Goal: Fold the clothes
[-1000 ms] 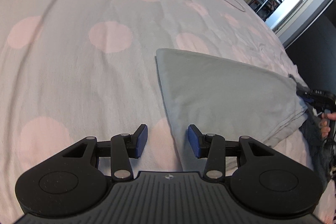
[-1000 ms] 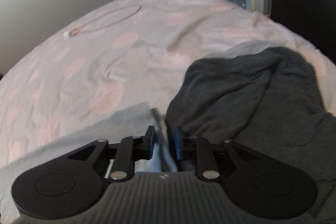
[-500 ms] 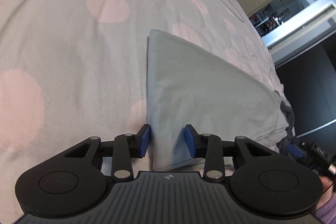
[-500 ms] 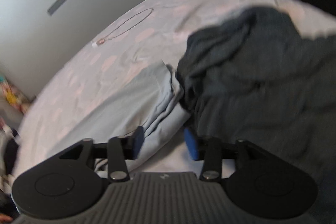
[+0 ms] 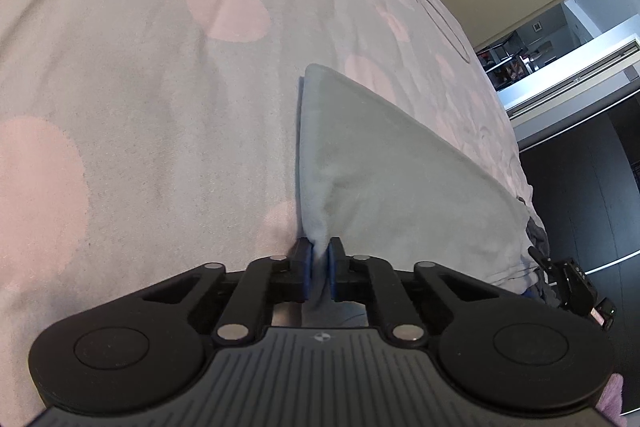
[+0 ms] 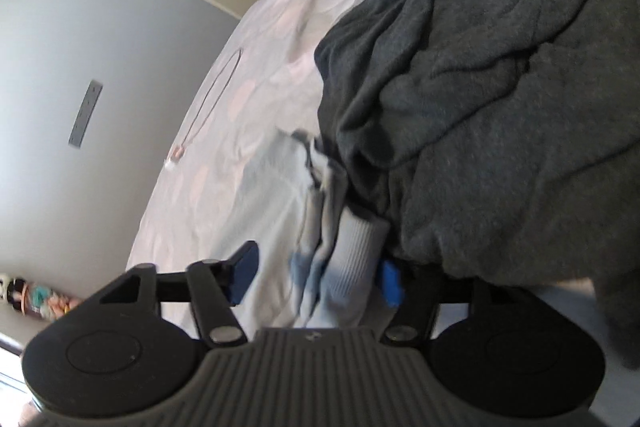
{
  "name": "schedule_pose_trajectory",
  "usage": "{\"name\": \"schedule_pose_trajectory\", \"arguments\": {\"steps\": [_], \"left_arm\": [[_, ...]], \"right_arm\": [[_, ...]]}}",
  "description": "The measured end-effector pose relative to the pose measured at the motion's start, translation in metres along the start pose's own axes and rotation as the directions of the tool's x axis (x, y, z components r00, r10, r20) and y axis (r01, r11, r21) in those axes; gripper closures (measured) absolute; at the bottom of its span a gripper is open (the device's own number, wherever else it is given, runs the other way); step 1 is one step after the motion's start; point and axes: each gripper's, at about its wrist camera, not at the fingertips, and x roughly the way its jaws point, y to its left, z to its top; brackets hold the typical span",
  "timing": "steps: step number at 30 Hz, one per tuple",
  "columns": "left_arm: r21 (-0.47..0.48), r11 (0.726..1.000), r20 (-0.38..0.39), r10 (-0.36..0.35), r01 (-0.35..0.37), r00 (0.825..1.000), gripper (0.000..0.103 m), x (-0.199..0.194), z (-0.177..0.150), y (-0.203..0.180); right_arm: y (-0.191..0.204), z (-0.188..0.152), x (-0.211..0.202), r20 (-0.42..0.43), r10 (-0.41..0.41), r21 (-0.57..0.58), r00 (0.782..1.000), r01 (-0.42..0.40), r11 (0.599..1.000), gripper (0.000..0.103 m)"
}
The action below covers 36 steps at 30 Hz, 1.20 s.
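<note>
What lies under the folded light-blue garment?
The light-blue garment lies on the pink-dotted bedsheet, left gripper pinching its near corner. Its far end tucks under the dark grey garment. Whatever sits beneath the fold itself is covered.

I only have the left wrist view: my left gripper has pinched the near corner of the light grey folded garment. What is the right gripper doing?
Observer: The right gripper is open, its fingers either side of the folded garment's layered edge.
Operator: Anything crowding it?
Observer: Yes, a dark grey garment lies bunched against that edge and drapes over the right finger.
Operator: Any layer sticking out?
Observer: A ribbed white cuff sits between the fingers.
</note>
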Motion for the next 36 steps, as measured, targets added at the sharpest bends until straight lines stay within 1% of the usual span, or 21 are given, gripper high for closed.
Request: {"name": "schedule_pose_trajectory", "arguments": {"steps": [1, 2, 4, 9, 11, 13, 16, 18, 22, 26, 30, 32, 34, 36], "left_arm": [[0.005, 1.0, 0.008, 0.004, -0.004, 1.0, 0.096, -0.001, -0.001, -0.002], [0.009, 1.0, 0.016, 0.009, -0.01, 1.0, 0.096, -0.001, -0.001, -0.003], [0.006, 1.0, 0.031, 0.011, -0.011, 0.999, 0.097, -0.005, -0.001, -0.005], [0.023, 1.0, 0.047, -0.001, 0.0, 0.999, 0.097, -0.019, 0.013, -0.014], [0.034, 0.999, 0.051, -0.001, -0.001, 0.999, 0.097, -0.028, 0.022, -0.018], [0.024, 1.0, 0.051, 0.0, -0.001, 0.999, 0.097, -0.039, 0.033, -0.017], [0.026, 1.0, 0.066, 0.011, -0.013, 0.998, 0.097, -0.061, 0.049, -0.011], [0.036, 0.999, 0.088, 0.019, -0.022, 0.996, 0.097, -0.085, 0.058, -0.002], [0.039, 0.997, 0.13, 0.057, -0.063, 0.99, 0.097, -0.142, 0.072, 0.028], [0.03, 0.99, 0.172, 0.128, -0.136, 0.977, 0.097, -0.205, 0.074, 0.063], [0.013, 0.981, 0.205, 0.188, -0.195, 0.961, 0.097, -0.261, 0.067, 0.099], [0.007, 0.977, 0.207, 0.207, -0.213, 0.956, 0.097, -0.281, 0.059, 0.119], [-0.015, 0.975, 0.197, 0.219, -0.221, 0.955, 0.097, -0.296, 0.049, 0.14], [-0.041, 0.974, 0.18, 0.229, -0.225, 0.957, 0.097, -0.305, 0.035, 0.159]], "right_arm": [[0.0, 0.0, 0.001, 0.003, -0.017, -0.004, 1.0, 0.017, 1.0, 0.072], [0.001, 0.0, 0.002, 0.007, -0.034, -0.007, 0.999, 0.034, 0.999, 0.077], [0.007, -0.001, 0.001, 0.017, -0.056, -0.042, 0.998, 0.056, 0.998, 0.082], [0.047, -0.001, -0.015, 0.06, -0.063, -0.158, 0.996, 0.071, 0.985, 0.083], [0.07, 0.001, -0.021, 0.064, -0.075, -0.185, 0.995, 0.086, 0.979, 0.084], [0.096, 0.0, -0.028, 0.066, -0.083, -0.209, 0.994, 0.095, 0.973, 0.084], [0.133, -0.008, -0.038, 0.053, -0.058, -0.241, 0.997, 0.07, 0.968, 0.084], [0.154, -0.021, -0.042, 0.026, -0.037, -0.254, 0.999, 0.043, 0.966, 0.084], [0.195, -0.05, -0.052, -0.031, 0.005, -0.275, 1.0, -0.013, 0.961, 0.084], [0.219, -0.099, -0.046, -0.116, 0.064, -0.251, 0.991, -0.091, 0.964, 0.084], [0.237, -0.16, -0.045, -0.179, 0.131, -0.238, 0.975, -0.172, 0.956, 0.084], [0.239, -0.187, -0.046, -0.207, 0.153, -0.214, 0.966, -0.197, 0.957, 0.084], [0.238, -0.212, -0.049, -0.231, 0.162, -0.198, 0.959, -0.209, 0.958, 0.084], [0.232, -0.233, -0.054, -0.246, 0.142, -0.203, 0.959, -0.194, 0.96, 0.084]]}}
